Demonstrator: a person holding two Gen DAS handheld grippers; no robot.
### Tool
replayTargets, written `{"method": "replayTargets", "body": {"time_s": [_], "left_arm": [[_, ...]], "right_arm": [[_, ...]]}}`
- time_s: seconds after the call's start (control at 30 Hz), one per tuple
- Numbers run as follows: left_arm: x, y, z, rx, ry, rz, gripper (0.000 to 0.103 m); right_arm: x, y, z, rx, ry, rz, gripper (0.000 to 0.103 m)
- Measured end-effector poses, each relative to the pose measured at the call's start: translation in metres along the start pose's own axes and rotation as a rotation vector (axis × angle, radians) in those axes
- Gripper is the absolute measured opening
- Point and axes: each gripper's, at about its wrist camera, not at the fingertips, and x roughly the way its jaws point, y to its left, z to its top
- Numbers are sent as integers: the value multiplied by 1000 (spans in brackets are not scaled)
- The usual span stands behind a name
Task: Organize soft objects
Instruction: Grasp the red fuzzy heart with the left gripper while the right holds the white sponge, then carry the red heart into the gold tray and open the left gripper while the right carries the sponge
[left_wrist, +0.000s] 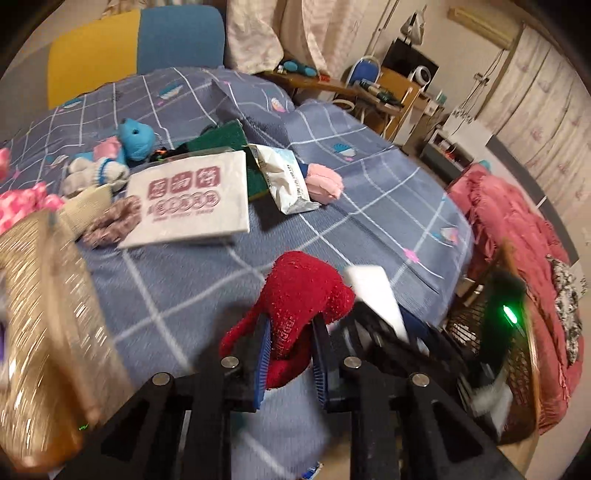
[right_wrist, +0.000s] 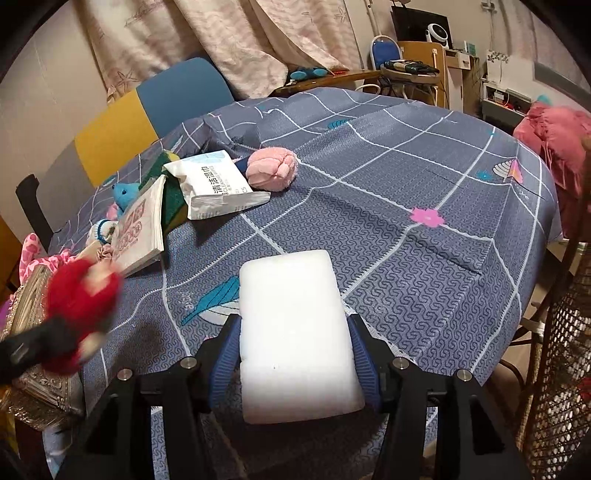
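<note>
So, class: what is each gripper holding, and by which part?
The left gripper pinches a red fuzzy sock near its lower end. The right gripper clamps a white sponge block across its long sides, near its rear half.

You worked at a table (right_wrist: 424, 266) under a blue-grey grid-patterned cloth. Pale floral curtains (right_wrist: 229, 40) hung behind it, beside a yellow-and-blue chair back (right_wrist: 147, 110). A wooden desk (left_wrist: 397, 86) with clutter stood far right, near a blue chair (right_wrist: 382, 50). Wicker basket (left_wrist: 517, 369) sat at the table's edge. Light was dim and warm.
</note>
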Motion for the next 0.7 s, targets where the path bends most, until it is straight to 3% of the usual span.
{"method": "replayTargets", "body": {"time_s": [0.23,0.53,0.7], "left_arm": [[-72,25,-42,31,-106,12,20],[-159,132,-86,-231,-255,131,20],[-182,204,-107,-369,-288,254,20]], "right_arm": [[-3,14,-3,-22,11,-8,58],[-10,55,-12,-106,32,9,58],[-23,77,-14,-157,16,11,58]]}}
